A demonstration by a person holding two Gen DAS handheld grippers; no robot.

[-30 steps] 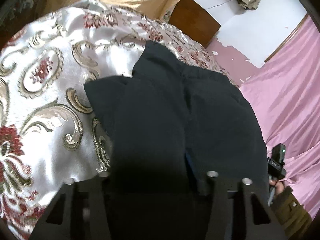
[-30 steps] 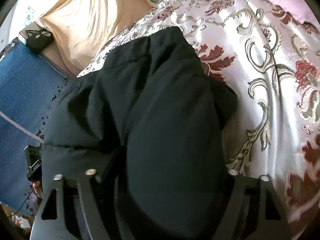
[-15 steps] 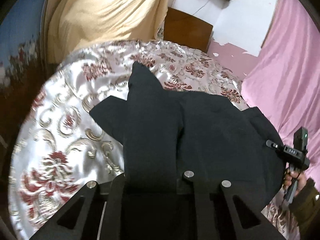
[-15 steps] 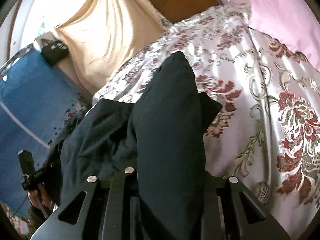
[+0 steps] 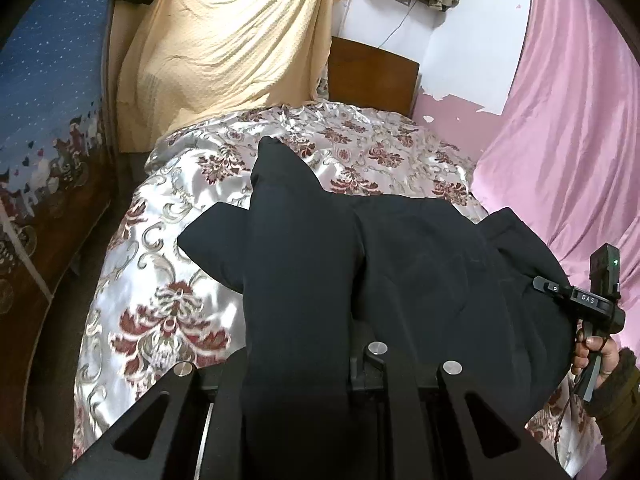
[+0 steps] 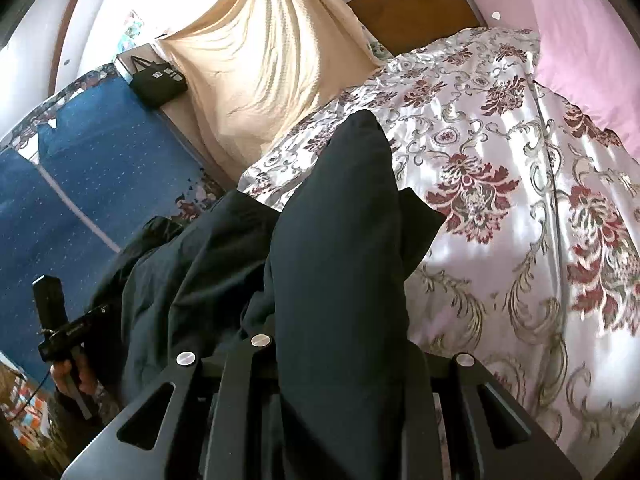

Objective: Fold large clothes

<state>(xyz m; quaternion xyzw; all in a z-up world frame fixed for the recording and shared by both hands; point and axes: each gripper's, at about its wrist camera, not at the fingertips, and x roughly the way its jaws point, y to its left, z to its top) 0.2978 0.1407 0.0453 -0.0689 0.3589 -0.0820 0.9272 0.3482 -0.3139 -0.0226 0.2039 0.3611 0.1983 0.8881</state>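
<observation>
Two hand-held grippers hold one large dark garment (image 5: 420, 280) above a bed. The left hand-held gripper (image 5: 298, 364) has its jaws pressed together on a thick fold of the black cloth, which runs up out of the jaws and away in a long ridge toward a pointed end lying on the bedspread (image 5: 168, 312). The right hand-held gripper (image 6: 340, 356) is likewise clamped on a bunched fold of the same garment; its fabric fills the space between the two fingers and hides the pads. From the left wrist view, the rest of the garment sags to the right in a wide, loose sheet toward the other gripper's handle, which a hand (image 5: 596, 354) in an olive sleeve grips at the frame's right edge. From the right wrist view, the matching handle and the hand (image 6: 74, 372) holding it show at lower left, with the cloth draped between. The bedspread is shiny white satin with red flowers and grey-gold scrolls. Behind it stand a wooden headboard (image 5: 372, 76) and a cream-yellow cloth (image 5: 224, 40) hung as a drape. Pink fabric (image 5: 568, 120) hangs along one side, and blue patterned fabric (image 6: 80, 168) lies on the other.
</observation>
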